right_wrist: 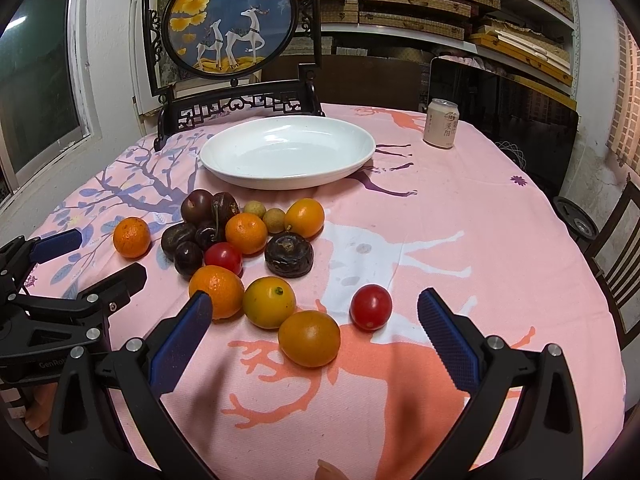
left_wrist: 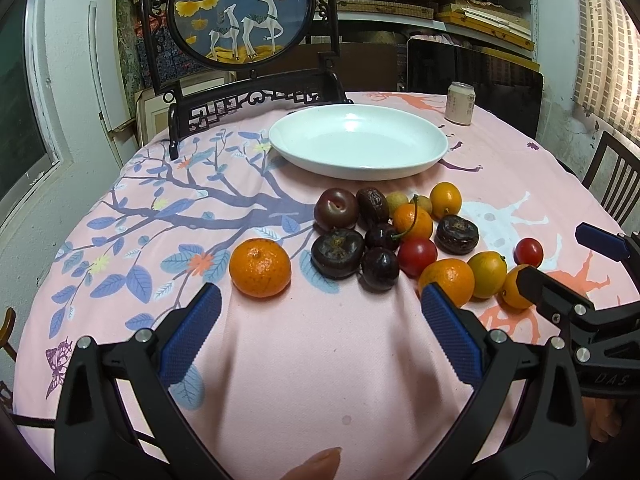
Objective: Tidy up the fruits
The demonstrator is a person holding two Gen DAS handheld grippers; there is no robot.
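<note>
A white plate (left_wrist: 304,128) (right_wrist: 224,148) stands empty on the pink tablecloth. In front of it lies a cluster of fruit: dark plums (left_wrist: 336,208), cherries (left_wrist: 380,268), small oranges (right_wrist: 246,232), yellow-orange fruits (right_wrist: 309,338) and red cherry tomatoes (right_wrist: 371,307). One orange (left_wrist: 260,267) (right_wrist: 132,237) lies apart at the left. My left gripper (left_wrist: 320,300) is open and empty, just short of the fruit. My right gripper (right_wrist: 314,308) is open and empty, its fingers on either side of the nearest orange fruit and tomato, above the cloth.
A drink can (left_wrist: 460,103) (right_wrist: 441,123) stands at the far right of the table. A carved wooden screen with a deer picture (left_wrist: 240,12) stands behind the plate. A dark chair (right_wrist: 624,256) is at the right edge.
</note>
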